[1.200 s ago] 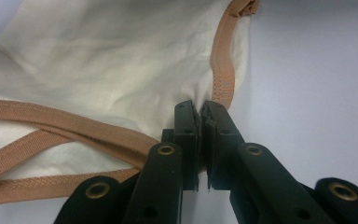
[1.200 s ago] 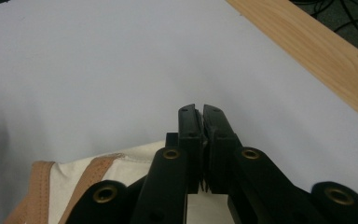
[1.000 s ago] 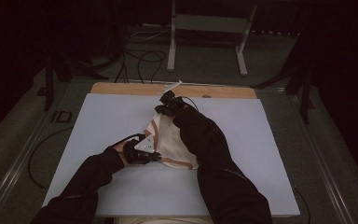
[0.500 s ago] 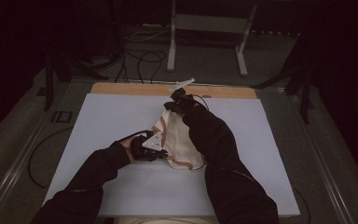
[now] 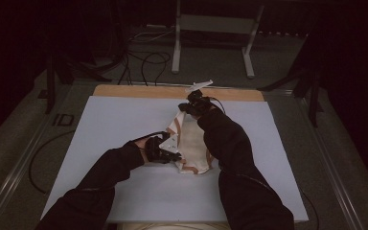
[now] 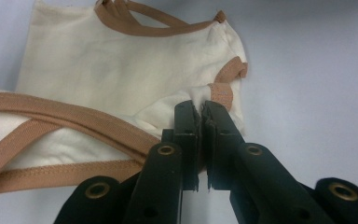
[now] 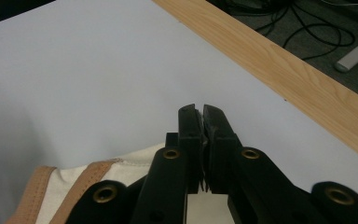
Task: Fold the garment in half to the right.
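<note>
Dim, dark-edged high view; brighter, evenly lit gripper views, slightly soft close up.

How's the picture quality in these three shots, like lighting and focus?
High view: dim, surroundings nearly black, the white table the brightest area, the cream garment soft. Left gripper view: evenly lit, garment trim sharp, the left gripper slightly soft up close. Right gripper view: bright and clear, with the right gripper crisp.
</note>
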`<state>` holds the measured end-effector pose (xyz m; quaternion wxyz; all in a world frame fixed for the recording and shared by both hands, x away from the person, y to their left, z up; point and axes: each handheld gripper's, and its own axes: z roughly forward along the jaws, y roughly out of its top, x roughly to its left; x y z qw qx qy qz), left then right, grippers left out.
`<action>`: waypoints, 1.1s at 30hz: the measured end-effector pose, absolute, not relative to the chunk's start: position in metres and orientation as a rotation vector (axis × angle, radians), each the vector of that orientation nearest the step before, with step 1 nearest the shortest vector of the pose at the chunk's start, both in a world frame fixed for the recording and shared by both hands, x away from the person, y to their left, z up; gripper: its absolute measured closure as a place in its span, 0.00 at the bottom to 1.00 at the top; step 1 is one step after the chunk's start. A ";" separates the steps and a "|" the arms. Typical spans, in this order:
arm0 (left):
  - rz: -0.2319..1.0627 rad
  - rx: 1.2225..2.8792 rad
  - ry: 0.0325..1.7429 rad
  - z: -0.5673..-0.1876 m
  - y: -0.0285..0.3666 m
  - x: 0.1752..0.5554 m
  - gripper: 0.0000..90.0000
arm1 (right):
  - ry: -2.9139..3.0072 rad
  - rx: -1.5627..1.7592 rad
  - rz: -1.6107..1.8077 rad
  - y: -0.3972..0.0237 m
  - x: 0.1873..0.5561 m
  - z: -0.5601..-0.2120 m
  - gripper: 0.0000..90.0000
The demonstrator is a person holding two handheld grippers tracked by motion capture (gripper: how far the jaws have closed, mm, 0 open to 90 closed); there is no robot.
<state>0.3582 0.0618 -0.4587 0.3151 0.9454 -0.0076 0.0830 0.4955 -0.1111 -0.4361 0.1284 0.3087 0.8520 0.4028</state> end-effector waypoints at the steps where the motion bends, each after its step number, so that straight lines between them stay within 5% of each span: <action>1: 0.218 2.493 -0.020 -0.458 0.061 0.358 0.95 | 2.477 0.894 1.171 -0.113 0.496 -0.436 0.98; 33: 0.172 2.542 -0.123 -0.451 0.004 0.366 0.95 | 2.401 0.980 1.220 -0.166 0.493 -0.434 0.98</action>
